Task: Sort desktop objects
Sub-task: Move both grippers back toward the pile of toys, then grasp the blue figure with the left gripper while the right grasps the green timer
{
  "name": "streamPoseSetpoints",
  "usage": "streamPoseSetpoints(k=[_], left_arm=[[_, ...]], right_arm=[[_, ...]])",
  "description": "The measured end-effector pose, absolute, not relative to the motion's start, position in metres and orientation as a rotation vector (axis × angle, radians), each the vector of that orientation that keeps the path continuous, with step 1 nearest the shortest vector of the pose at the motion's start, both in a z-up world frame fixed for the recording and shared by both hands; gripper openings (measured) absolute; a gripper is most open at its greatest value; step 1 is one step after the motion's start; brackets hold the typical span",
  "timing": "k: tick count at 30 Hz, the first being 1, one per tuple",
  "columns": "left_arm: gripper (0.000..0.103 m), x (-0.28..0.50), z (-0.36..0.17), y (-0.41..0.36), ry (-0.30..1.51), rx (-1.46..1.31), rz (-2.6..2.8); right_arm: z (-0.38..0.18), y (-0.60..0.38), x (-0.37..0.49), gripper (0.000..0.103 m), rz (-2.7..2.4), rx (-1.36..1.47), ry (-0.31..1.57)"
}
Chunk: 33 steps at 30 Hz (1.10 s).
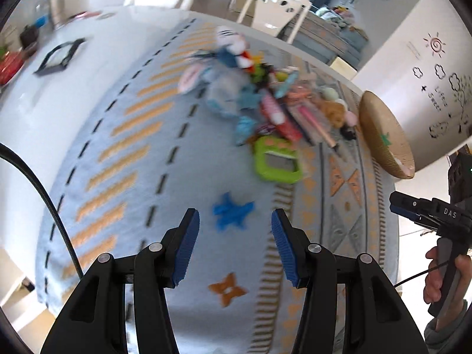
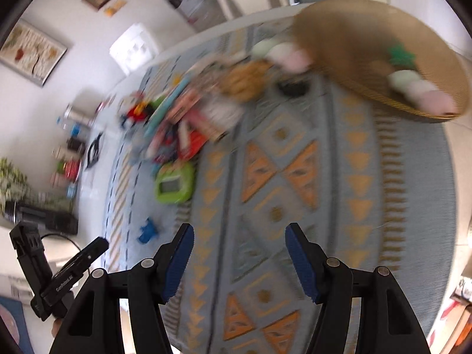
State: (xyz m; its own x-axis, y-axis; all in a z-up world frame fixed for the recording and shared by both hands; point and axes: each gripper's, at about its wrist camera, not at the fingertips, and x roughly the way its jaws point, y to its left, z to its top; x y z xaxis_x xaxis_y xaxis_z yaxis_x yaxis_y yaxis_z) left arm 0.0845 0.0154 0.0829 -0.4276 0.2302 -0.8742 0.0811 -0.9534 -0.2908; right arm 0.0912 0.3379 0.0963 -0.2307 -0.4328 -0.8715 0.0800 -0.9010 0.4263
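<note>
A pile of toys and stationery (image 1: pixel 259 100) lies on a blue patterned cloth (image 1: pixel 147 177); it also shows in the right wrist view (image 2: pixel 191 118). A green timer (image 1: pixel 277 159) lies at the pile's near edge, also seen from the right (image 2: pixel 174 184). A small blue toy (image 1: pixel 233 211) lies just beyond my left gripper (image 1: pixel 235 224), which is open and empty. A woven basket (image 2: pixel 383 56) at the right holds a green star (image 2: pixel 401 54) and a soft pastel toy (image 2: pixel 421 91). My right gripper (image 2: pixel 239 237) is open and empty above the cloth.
The basket (image 1: pixel 383 135) sits at the cloth's right edge in the left view. A black frame (image 1: pixel 59 56), a metal canister (image 1: pixel 57 6) and containers stand on the white table at far left. White chairs (image 1: pixel 277 8) stand behind the table. Both views are blurred.
</note>
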Motion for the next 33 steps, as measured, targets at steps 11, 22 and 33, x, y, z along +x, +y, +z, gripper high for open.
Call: streamPoseSetpoints(k=[11,22,33], left_arm=[[0.049,0.079,0.044,0.017,-0.215,-1.599,2.411],[0.049,0.053,0.013,0.047,0.073,-1.508,2.244],[0.049,0.051,0.015,0.045,0.189,-1.388,2.149]], right_arm=[[0.070,0.251,0.082,0.063,-2.143,1.726,-0.292],[0.038,0.196,0.053,0.064,-2.267,1.731,-0.309],[0.022,0.159,0.032,0.070,-2.413,1.769,-0.174]])
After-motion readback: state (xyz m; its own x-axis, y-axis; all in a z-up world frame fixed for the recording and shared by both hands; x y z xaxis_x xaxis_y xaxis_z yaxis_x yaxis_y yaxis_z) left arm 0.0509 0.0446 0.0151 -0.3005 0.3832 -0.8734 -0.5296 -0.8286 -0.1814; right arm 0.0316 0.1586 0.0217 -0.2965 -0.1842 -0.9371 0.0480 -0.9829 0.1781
